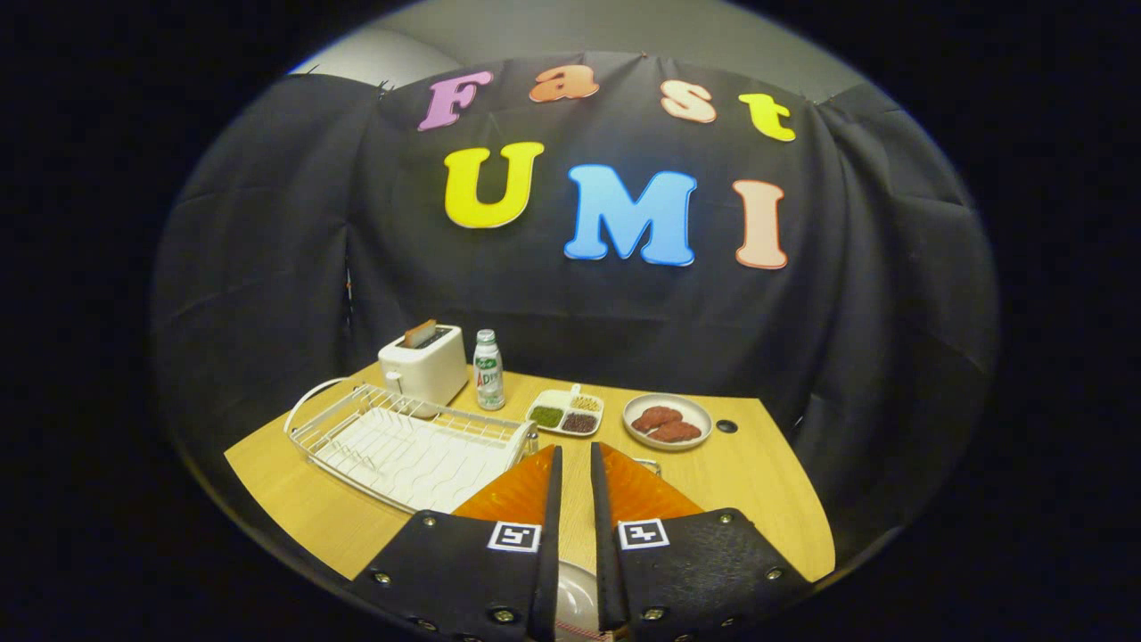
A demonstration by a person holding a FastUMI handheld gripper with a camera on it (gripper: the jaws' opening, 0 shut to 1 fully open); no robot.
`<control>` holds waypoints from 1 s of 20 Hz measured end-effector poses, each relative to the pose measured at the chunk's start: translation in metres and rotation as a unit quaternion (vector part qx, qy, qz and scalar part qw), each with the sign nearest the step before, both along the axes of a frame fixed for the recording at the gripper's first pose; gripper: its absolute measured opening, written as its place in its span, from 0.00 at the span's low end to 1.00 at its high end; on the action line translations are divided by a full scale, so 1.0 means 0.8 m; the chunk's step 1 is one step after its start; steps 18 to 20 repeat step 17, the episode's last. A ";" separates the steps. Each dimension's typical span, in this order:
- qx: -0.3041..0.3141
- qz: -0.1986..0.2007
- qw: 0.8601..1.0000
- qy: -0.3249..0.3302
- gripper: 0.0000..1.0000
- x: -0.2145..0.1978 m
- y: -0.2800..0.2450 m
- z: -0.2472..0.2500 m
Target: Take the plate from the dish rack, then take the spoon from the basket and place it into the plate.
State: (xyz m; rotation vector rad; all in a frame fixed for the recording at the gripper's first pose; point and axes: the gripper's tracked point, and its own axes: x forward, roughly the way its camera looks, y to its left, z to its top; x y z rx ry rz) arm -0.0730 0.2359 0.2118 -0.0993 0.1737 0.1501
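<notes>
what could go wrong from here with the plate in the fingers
The hand-held gripper has its fingers nearly closed, and the white plate shows just a sliver between them, so how firm the hold is cannot be judged; it might slip. The dish rack sits just ahead of the fingers, so a low swing could clip its wire rim.

Wooden table (758,481), light finish, set against the booth wall. On it, ahead of the gripper (576,464), whose fingers stand close together with a narrow gap: a white wire dish rack (406,441), on the near left. Behind the rack, a white toaster (424,361) with a slice in its slot. Just beside the toaster, an upright bottle (488,370). Right of the bottle, a divided tray (565,413) of grains. Further right, a dish (668,422) holding two reddish-brown pieces. Beside that dish, a small dark round spot (726,426) on the tabletop.
</notes>
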 end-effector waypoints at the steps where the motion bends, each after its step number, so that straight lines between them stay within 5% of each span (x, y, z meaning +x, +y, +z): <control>1: 0.004 -0.009 1.000 -0.013 0.17 0.001 -0.012 0.018; 5: 0.036 -0.014 0.995 -0.087 0.21 -0.003 -0.039 0.092; 7: 0.063 -0.003 0.991 -0.116 0.99 -0.011 -0.042 0.118; 20: 0.061 -0.005 0.991 -0.120 0.95 0.001 -0.098 0.097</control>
